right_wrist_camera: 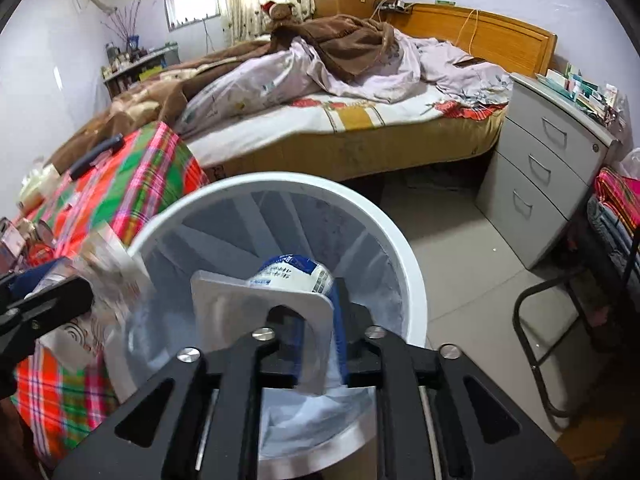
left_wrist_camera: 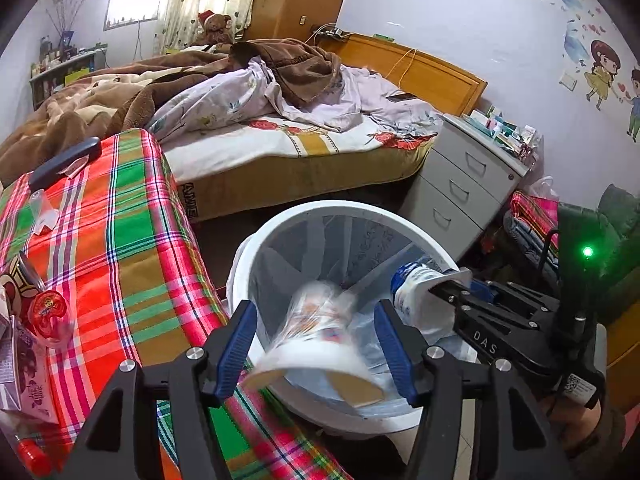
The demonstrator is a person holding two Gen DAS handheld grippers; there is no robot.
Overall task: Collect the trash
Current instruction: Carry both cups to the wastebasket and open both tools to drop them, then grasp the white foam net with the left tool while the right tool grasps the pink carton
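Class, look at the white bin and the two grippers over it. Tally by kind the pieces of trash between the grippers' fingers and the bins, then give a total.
Paper cups: 1, the blurred cup between the left gripper's fingers.
Yogurt cups: 1, blue and white, at the right gripper.
Bins: 1, white bin.
Total: 3

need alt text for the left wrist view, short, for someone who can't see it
The left claw hangs over a white trash bin, jaws apart, with a blurred paper cup between them, seemingly dropping in. To its right, the right claw brings a white yogurt cup over the same bin. A plaid-covered table is on the left, an unmade bed behind.
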